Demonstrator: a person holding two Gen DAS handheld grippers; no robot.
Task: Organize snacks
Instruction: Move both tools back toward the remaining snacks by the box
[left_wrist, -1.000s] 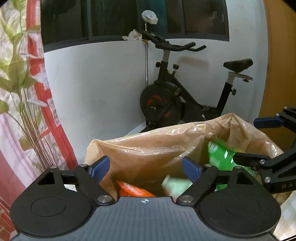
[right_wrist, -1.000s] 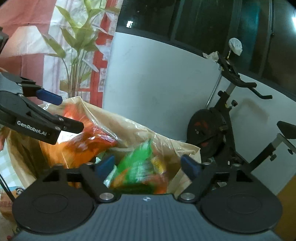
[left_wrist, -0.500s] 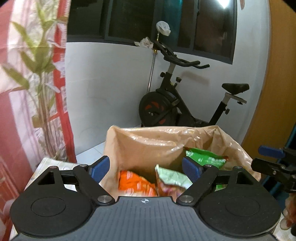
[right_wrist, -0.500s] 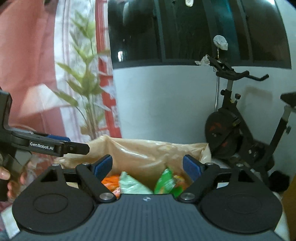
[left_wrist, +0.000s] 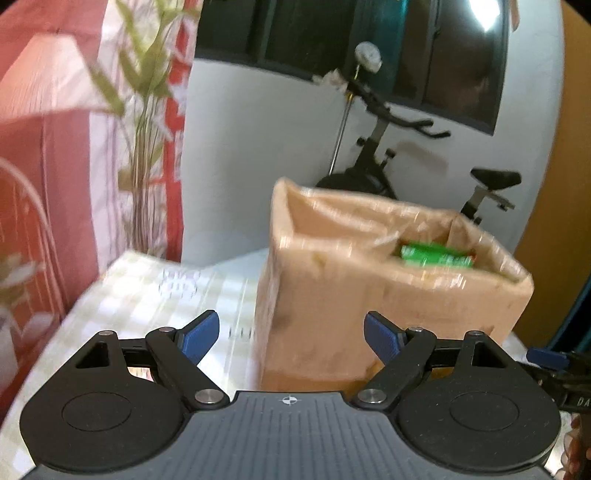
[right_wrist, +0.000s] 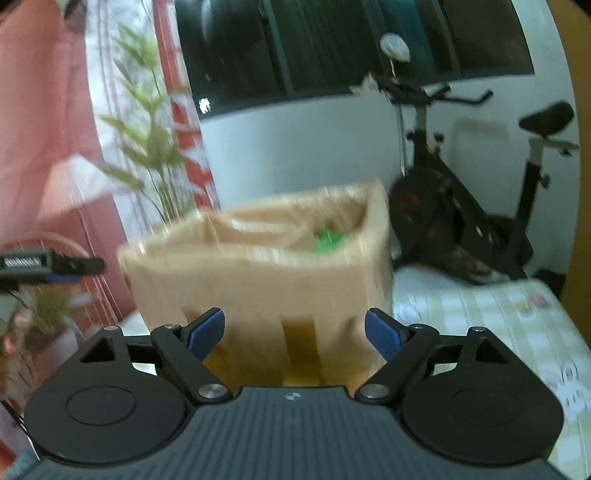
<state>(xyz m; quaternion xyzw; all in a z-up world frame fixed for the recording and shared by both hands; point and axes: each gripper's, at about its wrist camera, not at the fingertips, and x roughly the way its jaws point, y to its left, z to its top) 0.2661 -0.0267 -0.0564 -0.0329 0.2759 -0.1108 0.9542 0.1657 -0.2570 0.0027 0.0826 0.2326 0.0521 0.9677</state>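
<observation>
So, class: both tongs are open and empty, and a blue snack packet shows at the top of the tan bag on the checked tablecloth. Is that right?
Not quite. The snack packet is green, not blue, as the left wrist view shows. The rest holds: left tongs and right tongs are open and empty, and the tan bag stands on the checked tablecloth.

The room has soft indoor light, fairly bright on the white wall. A lamp glares in the dark window at the top of the left view. Motion blur smears the lined box and the plant in both views. The exercise bike throws a faint shadow on the wall. The edges bend strongly, with dark corners.
</observation>
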